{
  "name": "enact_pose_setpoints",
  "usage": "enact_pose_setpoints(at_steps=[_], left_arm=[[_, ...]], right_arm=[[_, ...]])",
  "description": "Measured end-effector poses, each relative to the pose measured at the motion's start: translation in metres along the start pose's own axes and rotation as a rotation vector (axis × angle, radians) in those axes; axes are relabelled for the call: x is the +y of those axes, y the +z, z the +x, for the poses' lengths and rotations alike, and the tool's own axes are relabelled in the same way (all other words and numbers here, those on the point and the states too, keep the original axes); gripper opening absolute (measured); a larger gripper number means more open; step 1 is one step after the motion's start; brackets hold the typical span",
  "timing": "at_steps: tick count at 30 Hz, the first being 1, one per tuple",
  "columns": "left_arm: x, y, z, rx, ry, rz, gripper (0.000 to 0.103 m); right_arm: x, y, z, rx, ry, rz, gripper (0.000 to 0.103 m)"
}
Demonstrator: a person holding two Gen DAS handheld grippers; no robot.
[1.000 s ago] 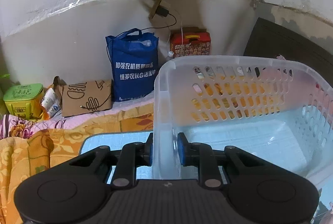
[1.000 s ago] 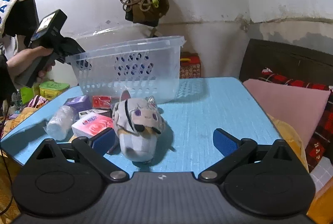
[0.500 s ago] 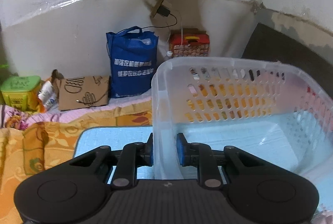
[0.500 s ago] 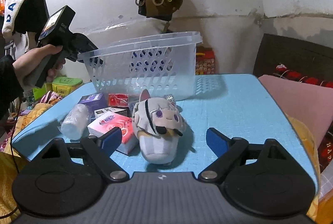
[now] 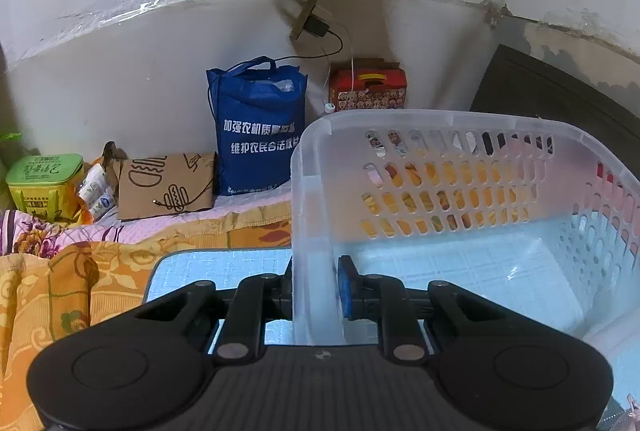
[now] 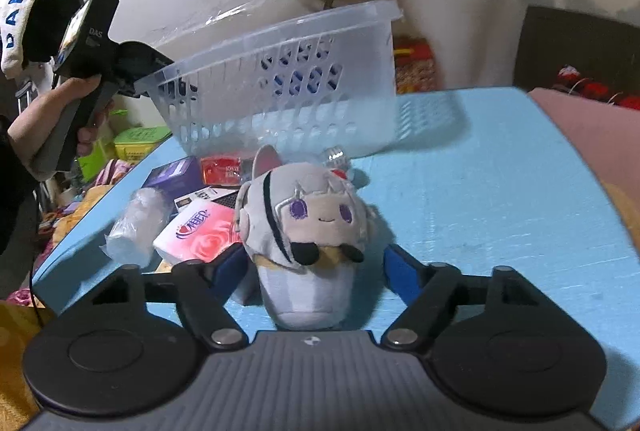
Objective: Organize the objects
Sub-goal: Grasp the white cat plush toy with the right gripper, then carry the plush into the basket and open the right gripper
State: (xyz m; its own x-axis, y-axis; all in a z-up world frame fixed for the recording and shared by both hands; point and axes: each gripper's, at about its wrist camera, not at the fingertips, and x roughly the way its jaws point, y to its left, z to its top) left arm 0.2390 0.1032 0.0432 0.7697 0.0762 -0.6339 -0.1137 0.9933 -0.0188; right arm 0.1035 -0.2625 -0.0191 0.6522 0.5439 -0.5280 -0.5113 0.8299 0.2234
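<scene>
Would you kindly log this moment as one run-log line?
left gripper: shut on basket wall | right gripper: closing around plush doll, not yet gripping

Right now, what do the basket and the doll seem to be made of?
Basket: likely thin plastic, clear and glossy; the blue mat shows through its walls, which have moulded slots. Doll: soft plush fabric, matt, with stitched purple eyes; the filling is not visible.
</scene>
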Motion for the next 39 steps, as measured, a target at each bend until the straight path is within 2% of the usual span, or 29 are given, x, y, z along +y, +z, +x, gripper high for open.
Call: enact_pose_setpoints(at_steps=[2,10,21,24,27,29,32,34,39], left_arm=[[0.000,-0.001,0.000,-0.004,-0.006,0.001,0.023],[0.004,-0.004,-0.001,-0.015,-0.028,-0.005,0.024],[0.006,-0.004,-0.001,-0.016,-0.028,0.008,0.024],[0.003,-0.001,0.001,-0.005,-0.010,0.017,0.024],[0.001,0.001,0.002,0.000,0.010,0.007,0.023],[-0.002,0.000,0.001,-0.002,0.025,0.011,0.023],[-0.001,0.001,0.003,0.003,0.021,-0.003,0.023],[0.000,0.001,0.004,0.005,0.015,-0.013,0.023],[0.003,0.000,0.006,0.003,0.000,-0.016,0.023]], right_arm=[[-0.001,0.001,0.000,0.004,0.019,0.010,0.068],[-0.004,0.004,-0.002,0.013,0.037,0.029,0.064],[0.002,0.022,-0.032,-0.099,-0.080,-0.036,0.063],[0.007,0.043,-0.045,-0.165,-0.087,-0.059,0.063],[0.014,0.078,-0.051,-0.236,-0.088,-0.101,0.064],[0.021,0.107,-0.044,-0.248,-0.097,-0.143,0.064],[0.030,0.146,-0.014,-0.211,-0.083,-0.163,0.064],[0.037,0.167,0.012,-0.173,-0.106,-0.179,0.064],[0.041,0.196,0.066,-0.103,-0.126,-0.155,0.064]])
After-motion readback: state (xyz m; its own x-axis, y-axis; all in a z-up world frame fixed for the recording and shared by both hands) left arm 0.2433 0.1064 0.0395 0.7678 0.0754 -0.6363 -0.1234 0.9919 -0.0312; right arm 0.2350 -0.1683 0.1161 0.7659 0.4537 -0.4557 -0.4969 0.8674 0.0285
